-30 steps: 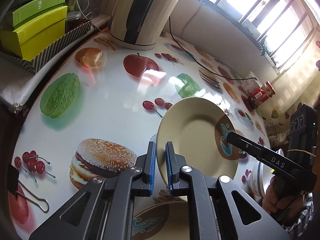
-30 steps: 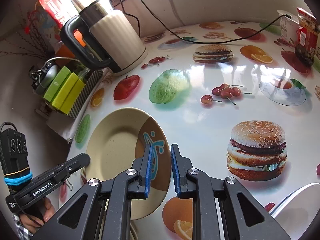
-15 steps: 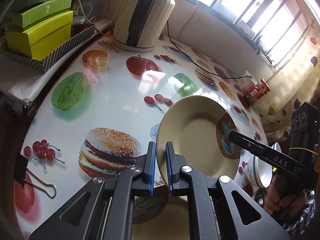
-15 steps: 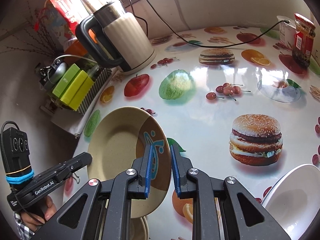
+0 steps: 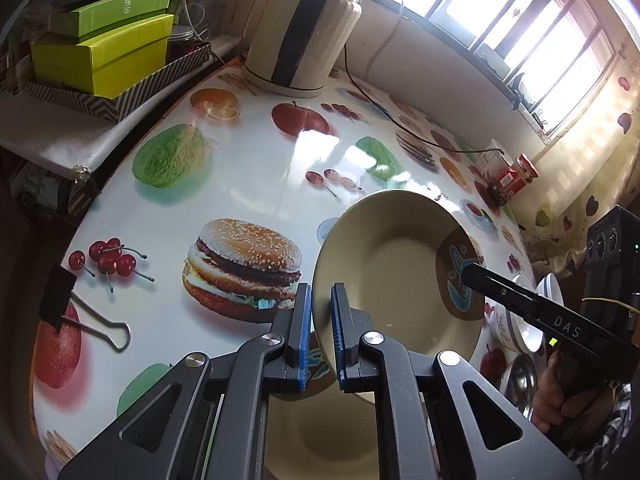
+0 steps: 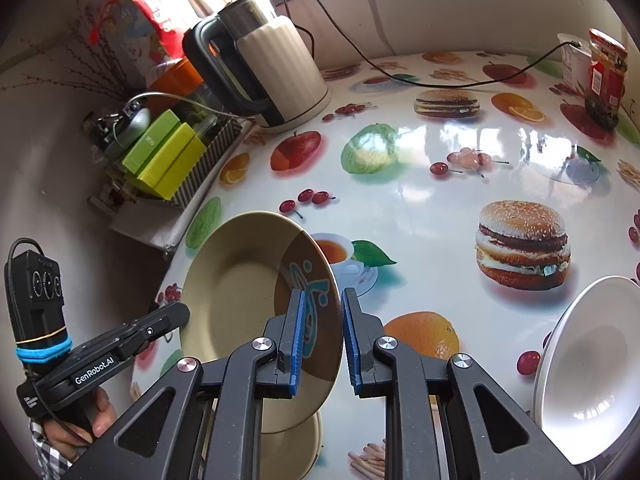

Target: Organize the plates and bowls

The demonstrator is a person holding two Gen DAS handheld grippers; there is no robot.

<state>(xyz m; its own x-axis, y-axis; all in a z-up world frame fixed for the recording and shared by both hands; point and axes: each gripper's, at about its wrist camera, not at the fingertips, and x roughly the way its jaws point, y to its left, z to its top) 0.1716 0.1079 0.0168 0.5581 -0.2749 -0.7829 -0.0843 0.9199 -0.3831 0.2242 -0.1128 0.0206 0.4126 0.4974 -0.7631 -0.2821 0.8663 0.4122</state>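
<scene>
From the left wrist: left gripper point(image 5: 320, 334) clamped on the near rim of the beige plate point(image 5: 394, 276), right gripper point(image 5: 466, 272) pinching the far, brown-painted rim, so carried on two opposite edges, tilted, clear of the table point(image 5: 248, 168). Directly beneath, another beige plate point(image 5: 320, 436), likely the stack to land on. Toward the table's right edge, small bowls point(image 5: 516, 328), possibly three, blurred. From the right wrist: jaws shut on the painted rim of the beige plate point(image 6: 240, 292), left gripper point(image 6: 176, 316) at the opposite rim. White bowl point(image 6: 592, 372) near the right edge, well apart. Broad bare middle of the table point(image 6: 420, 200); kettle point(image 6: 272, 68) at the far edge, out of the way.
</scene>
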